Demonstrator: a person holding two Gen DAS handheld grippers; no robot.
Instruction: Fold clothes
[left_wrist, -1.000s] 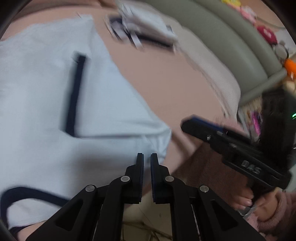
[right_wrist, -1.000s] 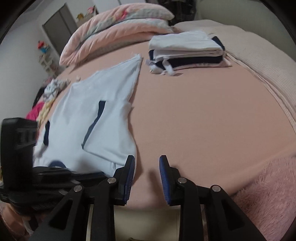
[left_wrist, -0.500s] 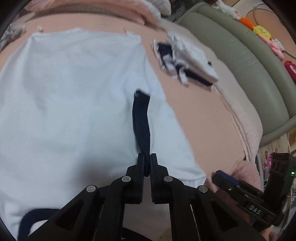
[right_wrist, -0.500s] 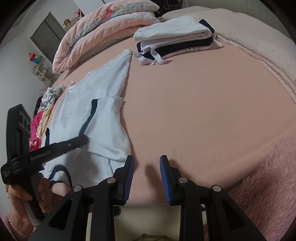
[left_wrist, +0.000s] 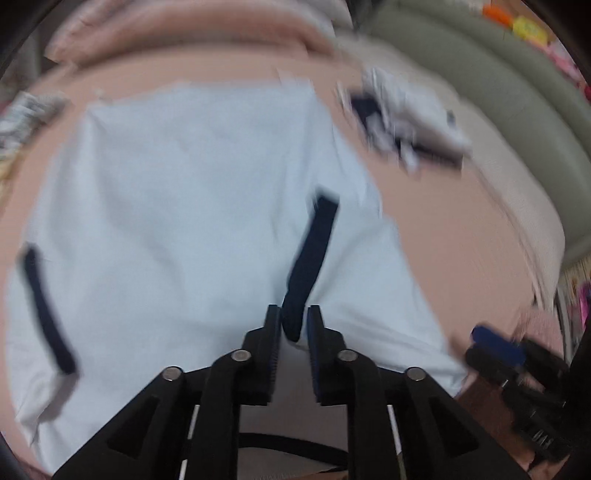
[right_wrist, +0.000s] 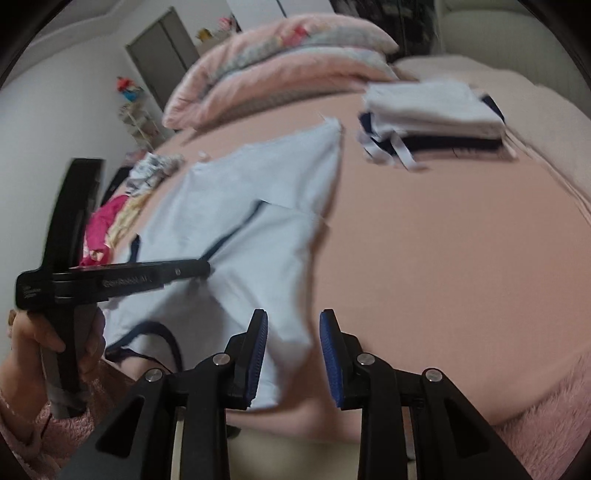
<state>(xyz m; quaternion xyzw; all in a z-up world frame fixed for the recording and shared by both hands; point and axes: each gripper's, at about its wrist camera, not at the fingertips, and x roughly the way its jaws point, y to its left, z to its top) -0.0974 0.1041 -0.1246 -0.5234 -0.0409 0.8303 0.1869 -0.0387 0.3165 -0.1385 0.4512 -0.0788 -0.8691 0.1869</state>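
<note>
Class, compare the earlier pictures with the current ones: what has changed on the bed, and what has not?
The left gripper swung from the shirt's edge onto its navy sleeve band; whether it grips is unclear. The right gripper edged over the sleeve corner, jaws open. The folded pile stayed put.

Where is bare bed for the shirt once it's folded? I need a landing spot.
Free: the pink sheet right of the shirt, between the folded stack and the near edge. Crowded: the stack's far corner, and the clothes heap left of the shirt.
</note>
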